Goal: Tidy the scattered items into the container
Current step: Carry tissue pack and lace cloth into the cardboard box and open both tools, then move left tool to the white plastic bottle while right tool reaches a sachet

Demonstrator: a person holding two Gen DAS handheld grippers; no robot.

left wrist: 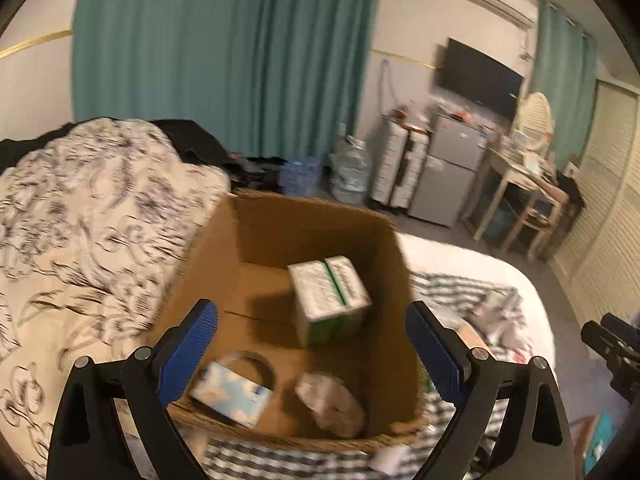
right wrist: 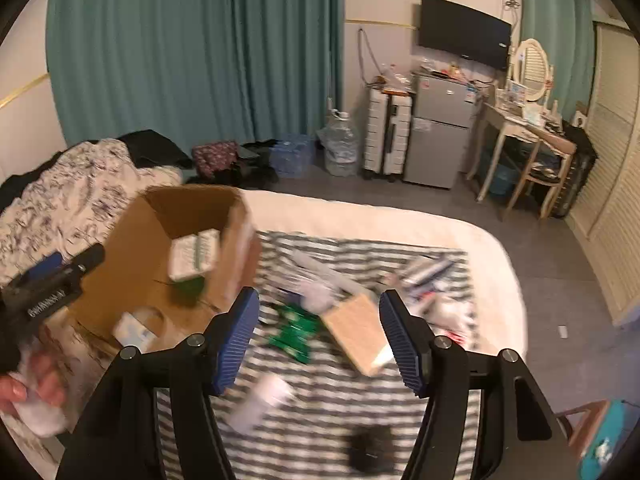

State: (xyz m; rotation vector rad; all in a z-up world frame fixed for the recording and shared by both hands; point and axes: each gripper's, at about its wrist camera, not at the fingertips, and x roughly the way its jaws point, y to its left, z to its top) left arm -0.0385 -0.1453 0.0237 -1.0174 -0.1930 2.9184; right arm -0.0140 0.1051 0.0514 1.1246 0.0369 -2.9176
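An open cardboard box [left wrist: 260,224] stands on the bed; it also shows in the right wrist view [right wrist: 132,236]. Inside lie a green-and-white carton [left wrist: 328,300], a blue tissue pack [left wrist: 232,396], a tape roll [left wrist: 256,364] and a crumpled bag [left wrist: 332,404]. My left gripper [left wrist: 312,356] is open and empty over the box's near rim. My right gripper [right wrist: 320,340] is open and empty above the striped cloth [right wrist: 320,432], over a tan box [right wrist: 356,332] and a green packet [right wrist: 296,332]. A white bottle [right wrist: 264,400] and a black item [right wrist: 370,448] lie nearer.
A floral duvet [left wrist: 80,220] is heaped left of the box. More packets [right wrist: 428,276] lie at the cloth's far right. Beyond the bed stand a fridge [right wrist: 440,128], a suitcase [right wrist: 386,136], a water jug [right wrist: 340,148] and a dressing table [right wrist: 524,136].
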